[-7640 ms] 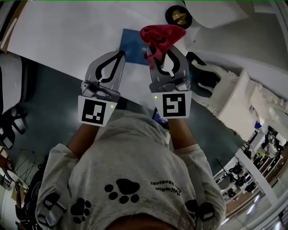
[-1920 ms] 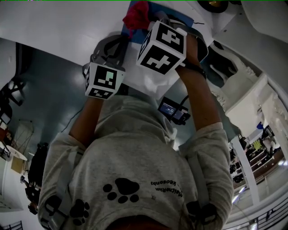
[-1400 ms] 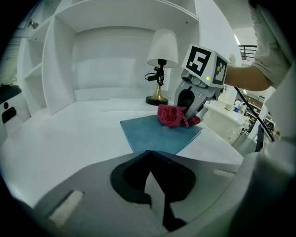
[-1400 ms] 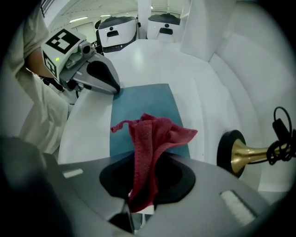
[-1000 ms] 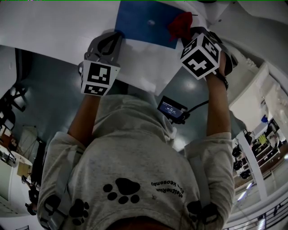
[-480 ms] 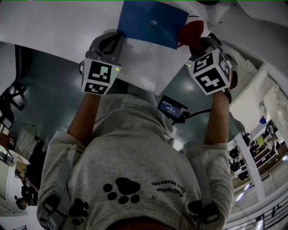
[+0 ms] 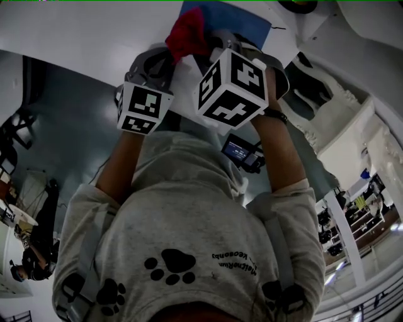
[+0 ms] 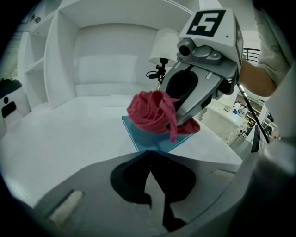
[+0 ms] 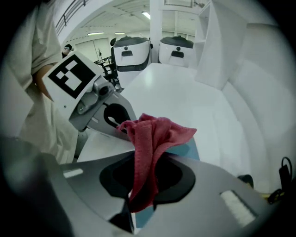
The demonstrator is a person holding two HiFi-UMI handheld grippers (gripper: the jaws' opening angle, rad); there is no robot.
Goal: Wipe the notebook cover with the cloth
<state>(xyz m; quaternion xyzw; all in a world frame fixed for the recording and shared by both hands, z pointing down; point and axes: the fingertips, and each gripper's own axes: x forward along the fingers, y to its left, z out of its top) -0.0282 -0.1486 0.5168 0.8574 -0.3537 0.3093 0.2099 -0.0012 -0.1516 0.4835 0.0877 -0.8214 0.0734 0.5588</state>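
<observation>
A blue notebook (image 7: 247, 17) lies flat on the white table (image 7: 82, 31). My right gripper (image 9: 142, 163) is shut on a bunched red cloth (image 9: 155, 133), which hangs over the notebook's near left part (image 8: 149, 137). In the head view the cloth (image 7: 187, 34) sits just beyond the right gripper's marker cube (image 7: 232, 88). My left gripper (image 8: 149, 153) is shut, with its tips at the notebook's near corner, close beside the cloth (image 8: 150, 112). Most of the notebook is hidden behind the cloth and the grippers.
White shelving (image 8: 51, 69) and a table lamp (image 8: 164, 48) stand at the far side of the table. The table's near edge (image 7: 75, 66) runs just behind the grippers. Two white machines (image 9: 132, 51) stand beyond the table. A small black device (image 7: 242, 153) hangs at the person's chest.
The right gripper has swept the cloth from the notebook's right edge back to its left near part. The left gripper has stayed at the notebook's corner.
</observation>
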